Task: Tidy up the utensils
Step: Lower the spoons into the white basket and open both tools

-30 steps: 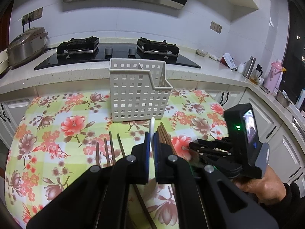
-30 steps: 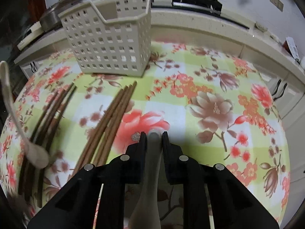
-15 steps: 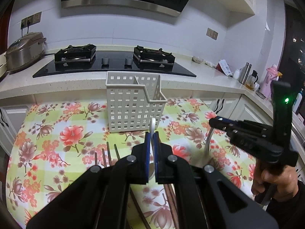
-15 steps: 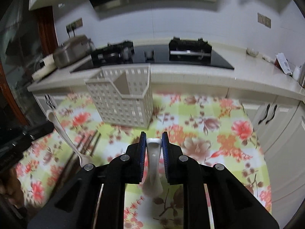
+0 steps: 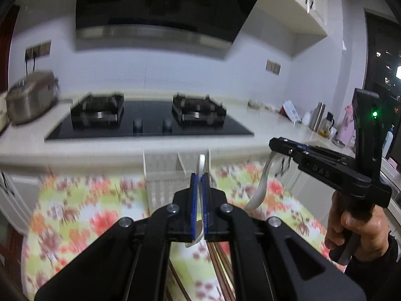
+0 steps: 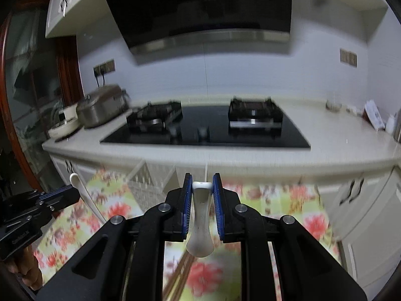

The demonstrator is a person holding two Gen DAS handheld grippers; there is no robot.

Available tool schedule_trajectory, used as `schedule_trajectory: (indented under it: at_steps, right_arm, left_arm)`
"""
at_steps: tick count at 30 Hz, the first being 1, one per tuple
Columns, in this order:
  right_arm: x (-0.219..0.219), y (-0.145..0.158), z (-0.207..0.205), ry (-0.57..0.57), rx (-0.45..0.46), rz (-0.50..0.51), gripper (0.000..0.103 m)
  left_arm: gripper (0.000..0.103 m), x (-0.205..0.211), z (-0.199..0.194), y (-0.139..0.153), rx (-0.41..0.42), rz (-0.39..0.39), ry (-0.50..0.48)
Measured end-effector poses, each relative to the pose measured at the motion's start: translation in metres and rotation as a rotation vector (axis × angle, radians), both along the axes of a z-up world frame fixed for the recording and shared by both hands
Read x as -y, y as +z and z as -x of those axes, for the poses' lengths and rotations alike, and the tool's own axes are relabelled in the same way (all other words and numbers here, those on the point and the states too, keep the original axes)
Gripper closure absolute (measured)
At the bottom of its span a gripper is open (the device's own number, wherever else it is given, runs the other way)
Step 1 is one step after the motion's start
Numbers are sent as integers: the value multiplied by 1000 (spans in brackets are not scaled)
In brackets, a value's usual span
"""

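Observation:
My left gripper (image 5: 198,178) is shut on a white spoon (image 5: 201,165), held edge-on with its handle tip upward. My right gripper (image 6: 202,179) is shut on a second white spoon (image 6: 200,215), bowl hanging down. Both are raised above the floral table. The white perforated utensil basket (image 5: 163,175) stands just ahead of and below both grippers; it also shows in the right wrist view (image 6: 147,183). Brown chopsticks (image 5: 215,253) lie on the tablecloth below, mostly hidden by the grippers. The right gripper with its spoon (image 5: 262,183) shows at the right of the left wrist view.
A floral tablecloth (image 5: 82,215) covers the table. Behind it runs a counter with a black gas hob (image 5: 150,118), a rice cooker (image 5: 30,100) at left and bottles (image 5: 318,118) at right. A range hood (image 5: 163,7) hangs above. White cabinets (image 6: 363,208) stand at right.
Both grippers have risen and tilted up from the table, each carrying its spoon. The basket has dropped low in both views and the hob and hood now fill them.

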State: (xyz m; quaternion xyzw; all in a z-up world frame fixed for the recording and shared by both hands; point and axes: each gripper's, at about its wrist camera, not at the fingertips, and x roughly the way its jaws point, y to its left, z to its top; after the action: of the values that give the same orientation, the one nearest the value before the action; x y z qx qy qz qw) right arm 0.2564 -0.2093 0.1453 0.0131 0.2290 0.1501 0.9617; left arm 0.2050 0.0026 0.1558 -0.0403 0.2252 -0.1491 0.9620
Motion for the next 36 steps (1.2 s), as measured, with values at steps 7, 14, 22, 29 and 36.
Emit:
schedule_trajectory:
  at_steps: [7, 14, 22, 29, 36]
  right_arm:
    - [-15, 30, -35, -1, 52, -31, 85]
    - [-30, 20, -69, -6, 68, -64, 85]
    - [-41, -26, -101, -20, 14, -59, 85]
    - [-40, -58, -95, -18, -36, -62, 85]
    - [-37, -86, -82, -22, -88, -56, 85]
  left_arm:
    - [100, -4, -37, 42, 91, -6, 15]
    - [100, -8, -79, 35, 145, -1, 53]
    - [100, -20, -108, -17, 107, 20, 77]
    - [100, -22, -86, -54, 102, -1, 53]
    - [100, -20, -75, -83, 43, -10, 70]
